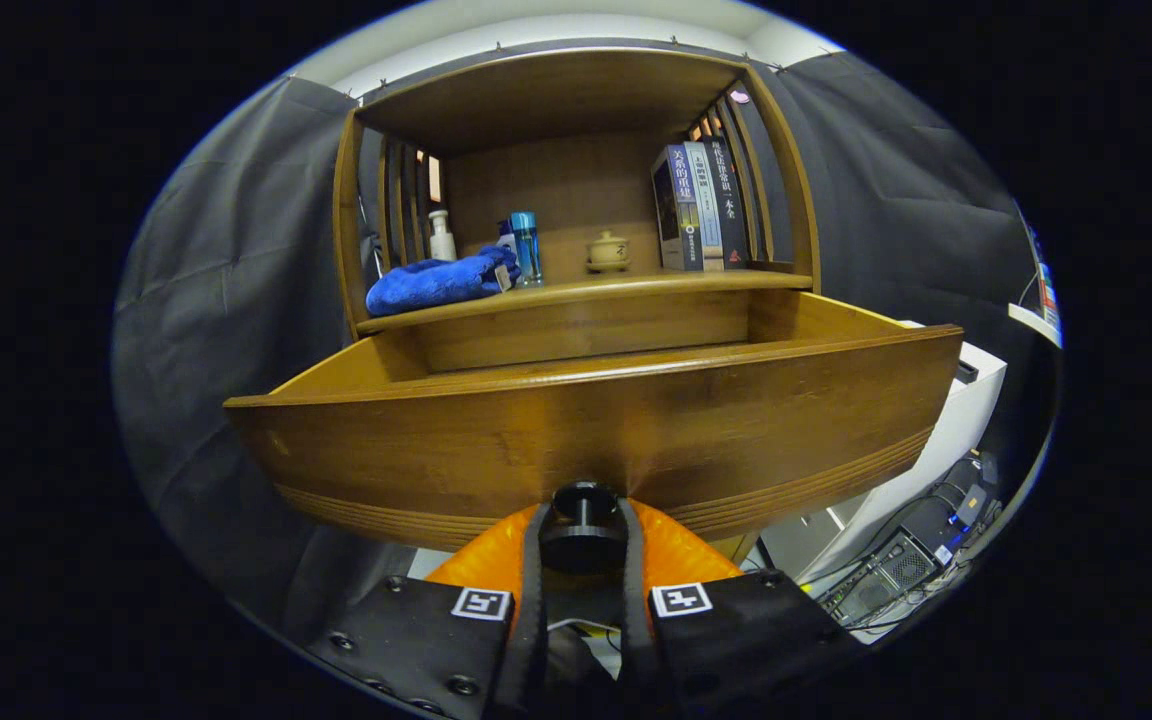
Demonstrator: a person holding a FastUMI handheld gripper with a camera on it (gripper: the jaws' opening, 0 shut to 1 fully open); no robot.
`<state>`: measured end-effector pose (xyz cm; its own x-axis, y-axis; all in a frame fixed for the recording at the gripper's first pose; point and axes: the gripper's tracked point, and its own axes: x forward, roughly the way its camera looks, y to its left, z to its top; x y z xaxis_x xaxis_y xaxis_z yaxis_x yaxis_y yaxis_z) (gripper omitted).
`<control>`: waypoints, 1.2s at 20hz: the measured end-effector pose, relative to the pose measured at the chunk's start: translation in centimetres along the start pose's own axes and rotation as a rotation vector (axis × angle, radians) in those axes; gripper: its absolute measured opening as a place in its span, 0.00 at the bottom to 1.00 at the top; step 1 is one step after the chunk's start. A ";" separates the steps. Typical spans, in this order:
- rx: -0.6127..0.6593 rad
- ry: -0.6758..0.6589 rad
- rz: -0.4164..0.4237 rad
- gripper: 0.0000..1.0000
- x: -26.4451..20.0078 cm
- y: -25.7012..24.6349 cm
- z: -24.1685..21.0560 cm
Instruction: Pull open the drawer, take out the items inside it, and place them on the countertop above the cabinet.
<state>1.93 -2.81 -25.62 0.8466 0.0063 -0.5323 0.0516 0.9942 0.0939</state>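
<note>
A wooden drawer (596,440) stands pulled out of the cabinet toward me, its front panel wide across the view. Its inside is hidden behind the front panel. A round dark knob (582,525) on the front panel sits between my fingers, and my gripper (582,535) is shut on that knob. Beyond the drawer runs the countertop (636,287), under a wooden shelf frame.
On the countertop lie a blue cloth (436,283), a white bottle (442,237), a blue bottle (526,247), a small lidded pot (607,251) and several upright books (701,205). A white box (956,420) and a computer case (901,570) with cables sit low to the right.
</note>
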 end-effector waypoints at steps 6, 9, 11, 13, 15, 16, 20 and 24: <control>0.014 0.019 -0.005 0.38 -0.9 -0.1 -0.6; 0.014 0.024 -0.011 0.41 -0.9 -0.2 -0.8; 0.025 0.027 -0.018 0.48 -0.7 -0.2 -1.0; 0.034 0.060 -0.028 0.55 -0.5 -0.2 -1.8; 0.050 0.072 -0.048 0.77 -0.9 -0.6 -1.9; 0.051 0.066 -0.055 0.89 -1.0 -0.8 -1.6; 0.075 -0.065 -0.014 0.99 -5.1 -0.3 3.7; 0.010 -0.208 0.000 0.98 -7.2 0.2 15.8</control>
<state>4.18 -4.36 -8.47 0.9375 -0.0171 -0.3475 0.0562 0.9931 0.1027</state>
